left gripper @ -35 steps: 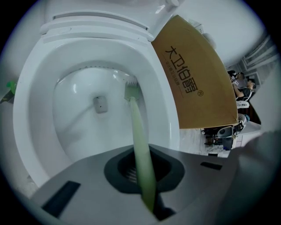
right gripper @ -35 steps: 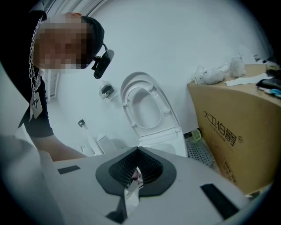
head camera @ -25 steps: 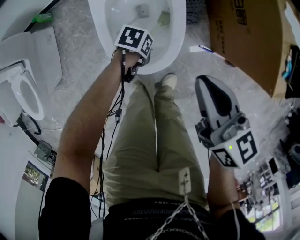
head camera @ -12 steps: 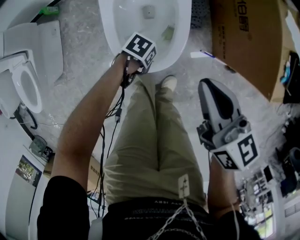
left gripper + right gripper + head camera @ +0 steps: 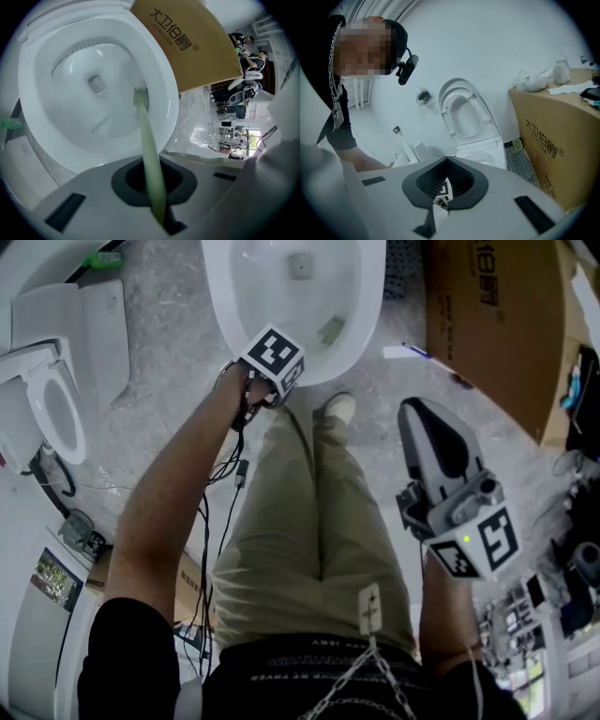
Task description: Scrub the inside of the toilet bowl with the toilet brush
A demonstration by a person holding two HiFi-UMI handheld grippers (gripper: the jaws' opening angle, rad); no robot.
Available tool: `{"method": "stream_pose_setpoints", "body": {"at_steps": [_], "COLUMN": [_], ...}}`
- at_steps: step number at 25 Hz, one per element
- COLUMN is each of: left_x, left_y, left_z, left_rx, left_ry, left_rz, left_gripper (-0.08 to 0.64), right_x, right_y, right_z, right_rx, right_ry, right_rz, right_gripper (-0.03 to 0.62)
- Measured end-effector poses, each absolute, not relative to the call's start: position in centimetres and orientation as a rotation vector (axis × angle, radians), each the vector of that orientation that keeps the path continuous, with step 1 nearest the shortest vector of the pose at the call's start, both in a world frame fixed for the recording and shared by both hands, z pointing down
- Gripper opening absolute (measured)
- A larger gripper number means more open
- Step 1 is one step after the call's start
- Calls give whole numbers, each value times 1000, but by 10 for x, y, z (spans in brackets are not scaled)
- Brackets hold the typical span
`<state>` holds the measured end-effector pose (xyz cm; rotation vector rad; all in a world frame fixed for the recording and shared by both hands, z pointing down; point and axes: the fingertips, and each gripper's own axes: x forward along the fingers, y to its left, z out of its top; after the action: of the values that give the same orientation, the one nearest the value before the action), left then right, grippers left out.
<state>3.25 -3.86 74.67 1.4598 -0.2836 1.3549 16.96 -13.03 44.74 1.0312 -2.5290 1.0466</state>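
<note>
As the head view shows, my left gripper (image 5: pixel 270 369) reaches over the near rim of the white ceramic toilet bowl (image 5: pixel 367 296). The pale green plastic toilet brush (image 5: pixel 330 330) has its head against the bowl's right inner wall. My right gripper (image 5: pixel 427 416) hangs beside my trouser leg, well apart from the bowl and near a brown cardboard box (image 5: pixel 497 324).

Left gripper view: the jaws are clamped on the brush's handle. It runs up from between them to the bristle head, which sits on the wall to the right of the drain hole (image 5: pixel 95 83).

Right gripper view: the jaws are closed together with nothing gripped. They face a second white toilet with raised seat (image 5: pixel 464 117).
</note>
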Motion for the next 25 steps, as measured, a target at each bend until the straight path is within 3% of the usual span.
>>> {"method": "stream_pose_setpoints", "body": {"at_steps": [25], "left_x": [-55], "left_y": [-19], "left_z": [754], "left_rx": [1416], "left_ry": [-305], "left_rz": [1717], "left_gripper": [2], "right_x": [139], "right_y": [-145], "right_z": [451], "right_rx": [959], "right_ry": [-2530], "right_rz": [1070], "right_gripper": [-8]}}
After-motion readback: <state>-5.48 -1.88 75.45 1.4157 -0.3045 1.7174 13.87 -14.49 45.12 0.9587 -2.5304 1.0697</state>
